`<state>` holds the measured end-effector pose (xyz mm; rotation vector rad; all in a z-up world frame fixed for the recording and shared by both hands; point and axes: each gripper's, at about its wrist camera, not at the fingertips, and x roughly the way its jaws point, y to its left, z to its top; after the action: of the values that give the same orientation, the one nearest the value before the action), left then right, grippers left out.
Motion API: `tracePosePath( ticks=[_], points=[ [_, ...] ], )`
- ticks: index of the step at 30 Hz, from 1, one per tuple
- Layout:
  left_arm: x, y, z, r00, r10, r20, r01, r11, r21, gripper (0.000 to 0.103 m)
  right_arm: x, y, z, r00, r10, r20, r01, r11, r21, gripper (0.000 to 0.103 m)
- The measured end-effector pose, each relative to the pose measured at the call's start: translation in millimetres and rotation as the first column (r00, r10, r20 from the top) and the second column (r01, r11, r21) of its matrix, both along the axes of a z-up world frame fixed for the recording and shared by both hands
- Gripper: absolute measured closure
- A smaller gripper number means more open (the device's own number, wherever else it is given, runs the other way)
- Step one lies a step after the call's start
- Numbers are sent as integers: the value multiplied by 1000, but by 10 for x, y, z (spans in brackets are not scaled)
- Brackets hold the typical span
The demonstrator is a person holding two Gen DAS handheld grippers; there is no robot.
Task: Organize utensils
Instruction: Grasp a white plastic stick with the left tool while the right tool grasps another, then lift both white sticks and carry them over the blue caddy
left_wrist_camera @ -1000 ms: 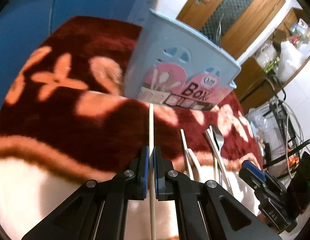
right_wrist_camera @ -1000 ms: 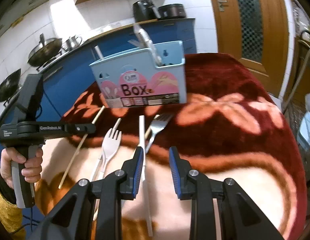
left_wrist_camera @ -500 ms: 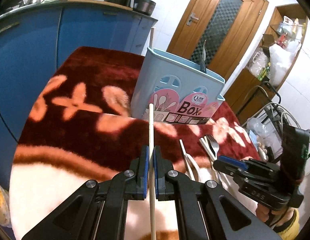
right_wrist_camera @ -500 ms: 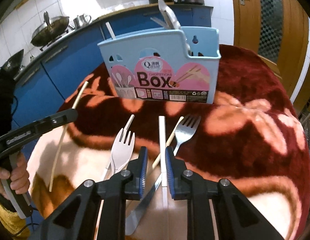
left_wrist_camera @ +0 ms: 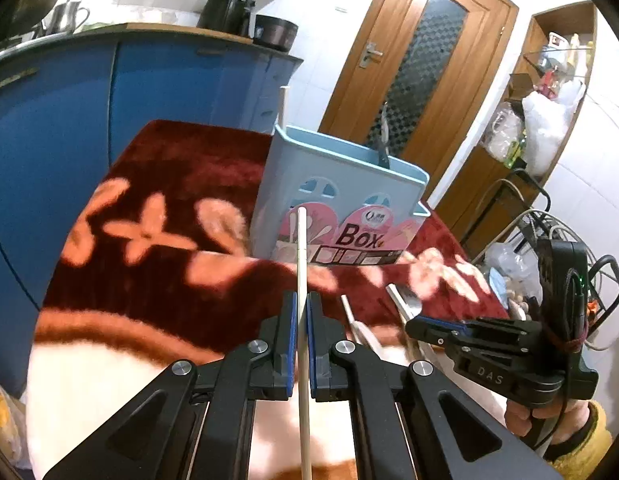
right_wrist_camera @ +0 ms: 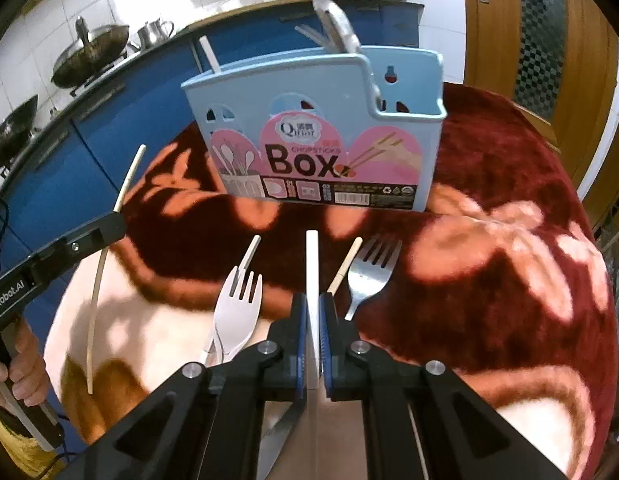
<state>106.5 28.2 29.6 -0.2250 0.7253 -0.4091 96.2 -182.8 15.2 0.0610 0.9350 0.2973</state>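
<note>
The lower ends of both held sticks run out of view beneath the gripper bodies, and what stands inside the blue chopsticks box (right_wrist_camera: pixel 321 132) is only partly visible above its rim. Ahead of the right gripper (right_wrist_camera: pixel 314 320), whose jaws have just been closing onto a white flat stick (right_wrist_camera: pixel 312 264), lie a white plastic fork (right_wrist_camera: pixel 237 312) to its left and a metal fork (right_wrist_camera: pixel 369 276) to its right on the red floral blanket (right_wrist_camera: pixel 509 280), the box standing beyond. The left gripper (left_wrist_camera: pixel 301 332), tilted downward, pinches a pale chopstick (left_wrist_camera: pixel 302 264) pointing at the box
</note>
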Motion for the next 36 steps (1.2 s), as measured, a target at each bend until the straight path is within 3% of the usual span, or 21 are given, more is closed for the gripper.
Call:
tracePosePath(
  ticks=[10, 16, 22, 29, 36],
  points=[
    [-76, -38, 173, 998, 19, 64, -17, 999, -29, 99, -173, -235, 179, 998, -20, 59, 13, 992, 122, 95],
    [-30, -98, 387, 989, 27, 147, -19, 998, -59, 99, -268, -359, 432, 980, -61, 191, 23, 981, 194, 95],
    [140, -158, 598, 978, 66, 200, -52, 996, -75, 99, -256, -392, 709, 937, -115, 329, 42, 974, 221, 95],
    [335, -221, 867, 954, 118, 277, -100, 992, -76, 99, -62, -525, 895, 898, -172, 404, 53, 956, 289, 95],
    [530, -294, 1159, 906, 164, 390, -143, 986, -83, 99, 260, -606, 1036, 854, -217, 473, 67, 947, 314, 95]
  ],
)
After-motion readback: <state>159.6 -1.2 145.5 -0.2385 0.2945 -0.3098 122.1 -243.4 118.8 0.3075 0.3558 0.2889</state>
